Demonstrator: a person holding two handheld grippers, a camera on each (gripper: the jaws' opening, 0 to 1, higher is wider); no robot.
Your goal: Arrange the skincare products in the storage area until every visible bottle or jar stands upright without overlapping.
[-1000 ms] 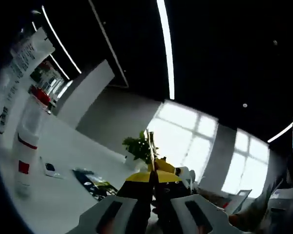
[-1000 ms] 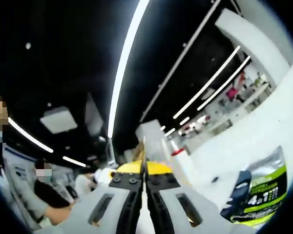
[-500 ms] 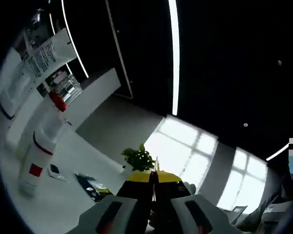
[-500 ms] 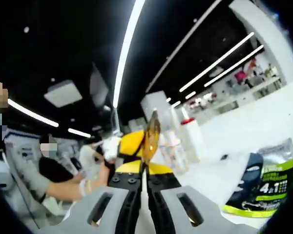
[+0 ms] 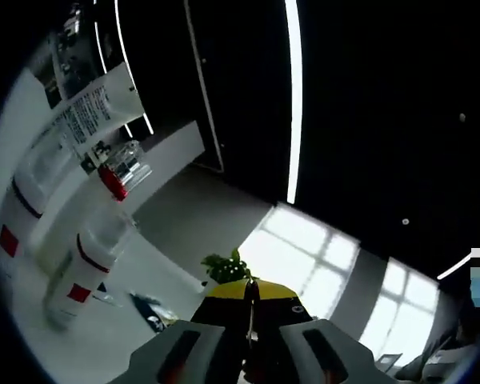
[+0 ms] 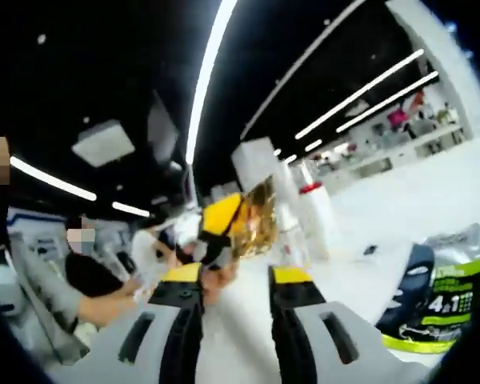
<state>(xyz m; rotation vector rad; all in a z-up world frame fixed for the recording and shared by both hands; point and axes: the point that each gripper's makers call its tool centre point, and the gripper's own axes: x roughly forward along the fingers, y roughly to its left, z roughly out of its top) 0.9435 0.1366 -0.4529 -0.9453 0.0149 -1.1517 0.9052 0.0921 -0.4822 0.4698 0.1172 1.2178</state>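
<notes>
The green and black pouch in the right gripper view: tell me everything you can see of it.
The pouch is a glossy, soft-looking packet, dark blue-black on its left part and lime green on its right, with white print reading "4 in 1" and a grey-white top edge. It sits at the view's lower right on the white table, seemingly propped up with creases at the top. Nothing touches it; the right tool is open, well left of it.
</notes>
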